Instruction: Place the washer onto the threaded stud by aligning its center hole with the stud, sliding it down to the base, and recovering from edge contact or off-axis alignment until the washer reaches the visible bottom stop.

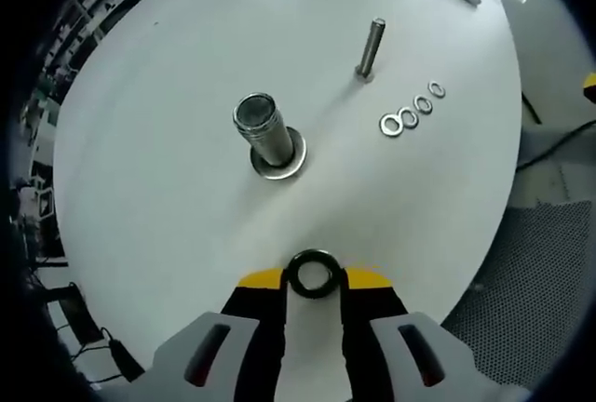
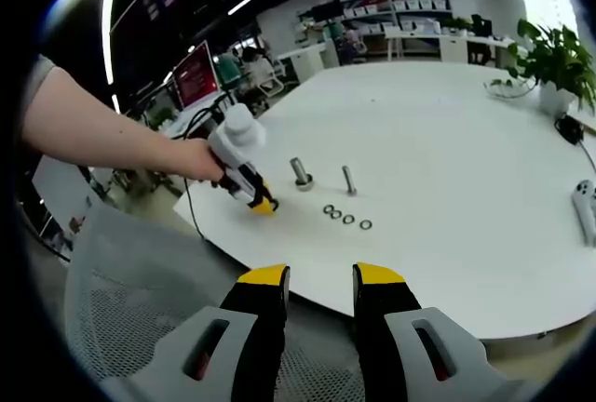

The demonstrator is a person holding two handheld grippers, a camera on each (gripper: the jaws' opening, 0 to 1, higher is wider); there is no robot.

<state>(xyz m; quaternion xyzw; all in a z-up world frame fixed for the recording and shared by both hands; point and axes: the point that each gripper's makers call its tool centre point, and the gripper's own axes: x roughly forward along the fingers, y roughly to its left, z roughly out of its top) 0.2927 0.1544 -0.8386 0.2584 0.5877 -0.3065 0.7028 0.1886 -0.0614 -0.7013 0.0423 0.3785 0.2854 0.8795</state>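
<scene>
Both grippers, left and right, have black jaws, yellow tips, pale grey bodies with dark red slots; grey short sleeve at upper left.

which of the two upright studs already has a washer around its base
The thick stud, nearer the left gripper; a washer rings its foot. The thin stud beyond stands bare.

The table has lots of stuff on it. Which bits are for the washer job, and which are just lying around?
For the job:
- dark washer, held in the left gripper
- big threaded stud, already wearing one washer at its base
- thin stud
- four spare washers in a row

Just lying about:
- potted plant
- white controller
- mesh chair
- right gripper, waiting off the table
</scene>
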